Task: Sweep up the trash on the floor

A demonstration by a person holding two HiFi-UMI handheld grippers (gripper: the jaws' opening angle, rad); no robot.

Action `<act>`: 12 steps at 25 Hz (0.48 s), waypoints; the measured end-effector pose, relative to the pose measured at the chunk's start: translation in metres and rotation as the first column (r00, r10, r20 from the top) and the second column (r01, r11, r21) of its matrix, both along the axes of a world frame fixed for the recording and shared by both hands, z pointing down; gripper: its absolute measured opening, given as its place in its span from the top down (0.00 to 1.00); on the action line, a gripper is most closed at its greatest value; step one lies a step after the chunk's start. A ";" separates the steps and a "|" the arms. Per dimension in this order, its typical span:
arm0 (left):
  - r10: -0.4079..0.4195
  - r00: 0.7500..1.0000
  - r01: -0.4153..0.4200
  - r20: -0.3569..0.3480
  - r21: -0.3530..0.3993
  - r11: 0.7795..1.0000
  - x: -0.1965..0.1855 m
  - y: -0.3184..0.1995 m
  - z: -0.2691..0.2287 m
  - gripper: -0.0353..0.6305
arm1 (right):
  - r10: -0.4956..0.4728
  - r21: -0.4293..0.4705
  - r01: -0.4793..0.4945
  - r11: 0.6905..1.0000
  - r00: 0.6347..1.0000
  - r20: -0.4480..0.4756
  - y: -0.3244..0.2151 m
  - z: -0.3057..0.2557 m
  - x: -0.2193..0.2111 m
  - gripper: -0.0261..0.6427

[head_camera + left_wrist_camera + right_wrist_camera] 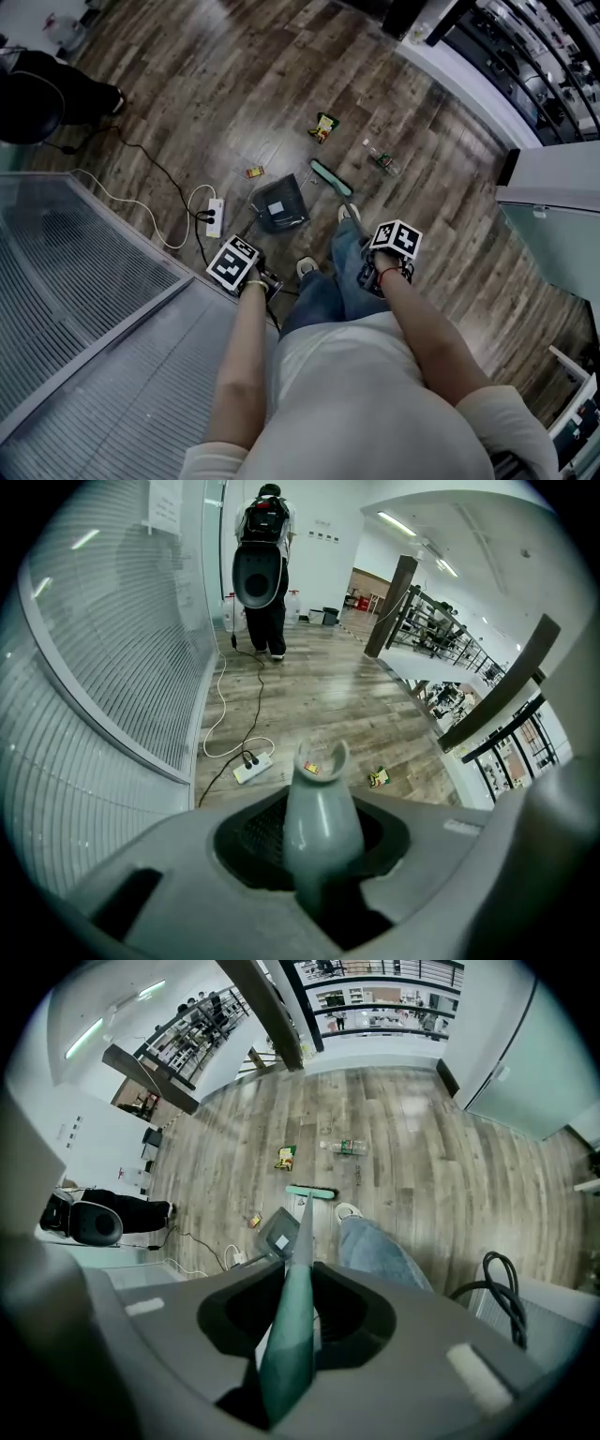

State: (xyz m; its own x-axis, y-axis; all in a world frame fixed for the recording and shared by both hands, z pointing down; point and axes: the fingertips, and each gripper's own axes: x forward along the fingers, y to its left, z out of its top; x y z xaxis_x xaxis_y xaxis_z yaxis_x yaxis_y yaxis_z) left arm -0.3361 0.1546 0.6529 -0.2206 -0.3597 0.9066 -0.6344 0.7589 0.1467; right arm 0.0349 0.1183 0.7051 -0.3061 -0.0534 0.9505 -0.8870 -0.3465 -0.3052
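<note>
Nearest to me are my two tools: my left hand-held gripper (246, 274) is clenched on the grey dustpan handle (319, 822), and my right hand-held gripper (394, 251) is clenched on the green broom handle (289, 1335). Both handles look like stiff, smooth plastic, so I judge that they are light but can turn inside the jaws; a firm hold high on each handle seems right. On the wooden floor (187, 94), the dustpan (279, 204) stands just beside the broom head (330, 176). The trash lies apart from them: a yellow-green snack packet (324, 127) beyond the broom head, a small wrapper (254, 172) near the dustpan, and what looks like a clear bottle (382, 161) to the right. I think the packet and the wrapper are very light and may slide away, while the bottle may roll, so short and gentle strokes fit them.
</note>
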 end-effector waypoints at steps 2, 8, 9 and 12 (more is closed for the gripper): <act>0.000 1.000 0.000 0.001 0.000 1.000 0.001 -0.001 -0.001 0.80 | 0.002 -0.004 -0.002 1.000 1.000 0.004 0.003 -0.001 -0.001 0.81; -0.001 1.000 0.001 -0.005 -0.005 1.000 0.002 -0.010 -0.005 0.80 | 0.007 -0.024 -0.007 1.000 1.000 0.016 0.012 -0.003 -0.007 0.81; -0.001 1.000 0.001 -0.006 -0.006 1.000 0.002 -0.011 -0.006 0.80 | 0.006 -0.028 -0.006 1.000 1.000 0.018 0.014 -0.003 -0.008 0.81; -0.001 1.000 0.001 -0.006 -0.009 1.000 0.000 -0.014 -0.004 0.80 | 0.001 -0.039 0.000 0.999 1.000 0.027 0.018 -0.004 -0.014 0.81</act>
